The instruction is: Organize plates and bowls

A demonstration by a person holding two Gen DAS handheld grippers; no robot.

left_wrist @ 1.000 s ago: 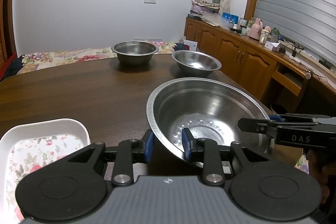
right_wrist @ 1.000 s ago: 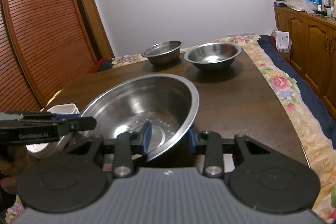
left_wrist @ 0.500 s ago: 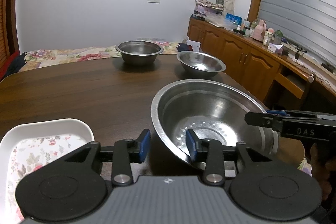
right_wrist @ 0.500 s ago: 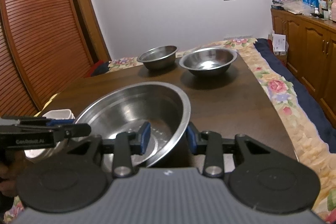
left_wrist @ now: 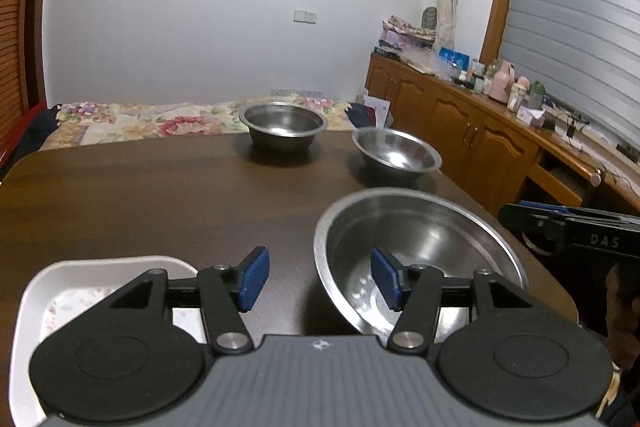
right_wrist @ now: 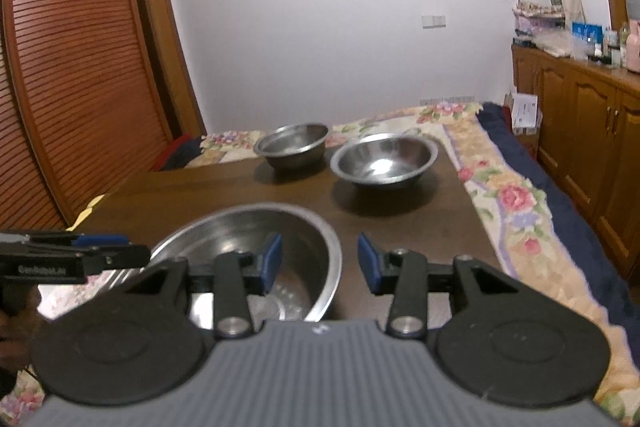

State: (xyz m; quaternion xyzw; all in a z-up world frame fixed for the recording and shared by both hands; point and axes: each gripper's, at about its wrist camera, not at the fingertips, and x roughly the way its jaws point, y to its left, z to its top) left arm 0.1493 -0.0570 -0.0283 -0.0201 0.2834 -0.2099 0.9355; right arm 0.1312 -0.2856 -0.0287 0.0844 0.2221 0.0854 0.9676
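A large steel bowl sits on the dark wooden table near its front edge. My left gripper is open, its jaws astride the bowl's left rim without touching it. My right gripper is open, its jaws astride the bowl's right rim. Two smaller steel bowls stand at the far side: one at the back, one to its right. A white floral plate lies at the front left.
A wooden sideboard with bottles runs along the right wall. A floral cloth hangs beside the table's right edge. A slatted wooden door stands to the left. The table's middle is bare wood.
Both grippers have opened wide and let go of the large bowl's rim. The bowl has come down to rest on the table, and both grippers have drawn back a little.
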